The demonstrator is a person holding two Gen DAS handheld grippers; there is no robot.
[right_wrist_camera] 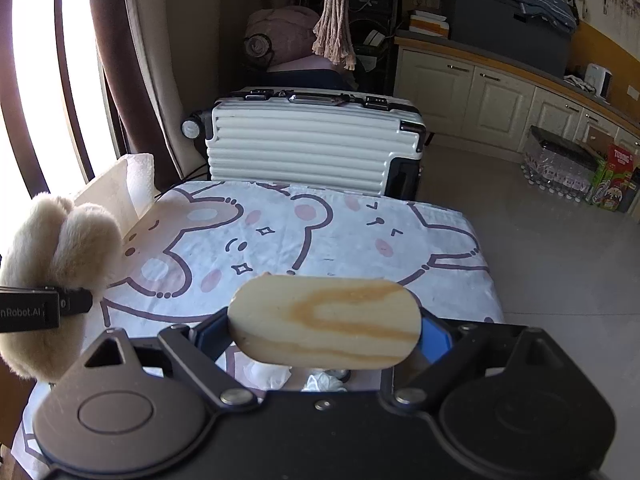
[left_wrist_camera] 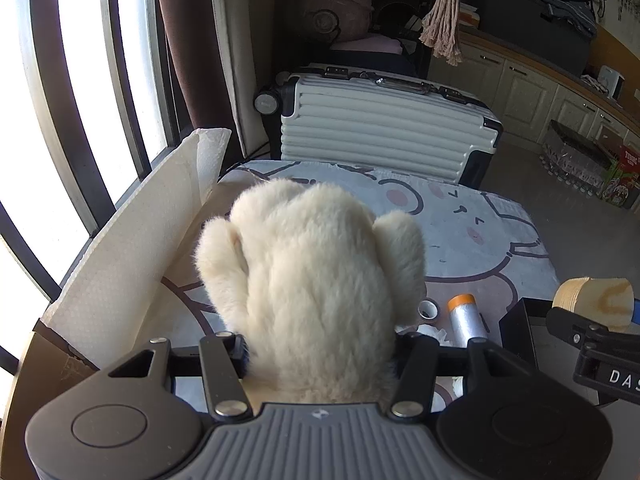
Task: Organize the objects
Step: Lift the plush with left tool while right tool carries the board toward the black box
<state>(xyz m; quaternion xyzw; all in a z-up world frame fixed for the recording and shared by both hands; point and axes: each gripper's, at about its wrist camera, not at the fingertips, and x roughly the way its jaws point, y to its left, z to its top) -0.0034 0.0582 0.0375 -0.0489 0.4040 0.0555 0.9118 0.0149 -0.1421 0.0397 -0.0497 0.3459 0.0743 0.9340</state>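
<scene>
The left gripper (left_wrist_camera: 320,354) is closed narrowly on a cream plush toy (left_wrist_camera: 308,280), squeezing its lower body so that the fluffy bulk stands up in front of the lens, clear of the surface (right_wrist_camera: 320,232). The right gripper (right_wrist_camera: 324,330) stands wide, its blue pads pressed on the two ends of an oval wooden block (right_wrist_camera: 324,322), which it carries level above the cartoon-bear cloth. Both things look lifted, so the step in hand seems to be carrying, with placing to come. Just below and right of the toy lie a silver tube with an orange cap (left_wrist_camera: 466,318), a small roll of tape (left_wrist_camera: 428,311) and crumpled tissue (left_wrist_camera: 434,334), with a dark box (left_wrist_camera: 516,332) just right of them. At the left edge a sheet of paper towel (left_wrist_camera: 132,256) stands folded upright. Beyond the far edge a white suitcase (right_wrist_camera: 316,148) rests on the floor. Where each thing belongs is not shown; the next move probably calls for lowering one at a chosen spot, the soft toy needing a full release.
</scene>
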